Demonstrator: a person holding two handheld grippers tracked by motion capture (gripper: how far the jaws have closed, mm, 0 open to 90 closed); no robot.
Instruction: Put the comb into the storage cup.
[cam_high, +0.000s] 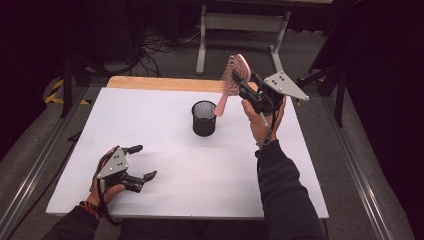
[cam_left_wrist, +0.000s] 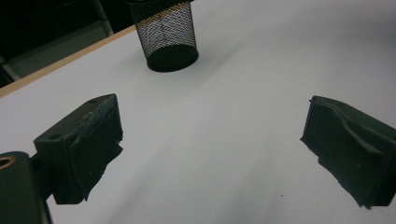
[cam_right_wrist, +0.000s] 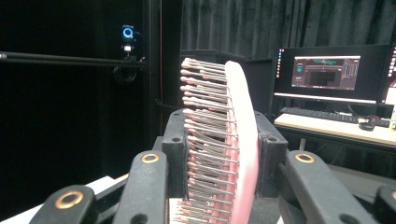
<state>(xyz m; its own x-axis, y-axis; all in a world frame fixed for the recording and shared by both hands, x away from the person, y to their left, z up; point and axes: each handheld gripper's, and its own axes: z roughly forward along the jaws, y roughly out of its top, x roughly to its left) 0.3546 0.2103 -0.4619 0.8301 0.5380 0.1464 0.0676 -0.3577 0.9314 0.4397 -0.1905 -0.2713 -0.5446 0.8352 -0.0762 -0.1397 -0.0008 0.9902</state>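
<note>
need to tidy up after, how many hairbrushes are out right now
1. The pink hairbrush is held up in the right gripper, handle hanging toward the black mesh cup. The cup's inside is partly hidden, so something may sit in it.

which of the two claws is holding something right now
The right claw: it is shut on the pink brush, raised beside the mesh cup. The left claw is open with nothing between its jaws, low over the table.

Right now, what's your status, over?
Right claw shut on pink bristled hairbrush, raised beside black mesh cup. Left claw open, resting. Nothing blocking.
</note>
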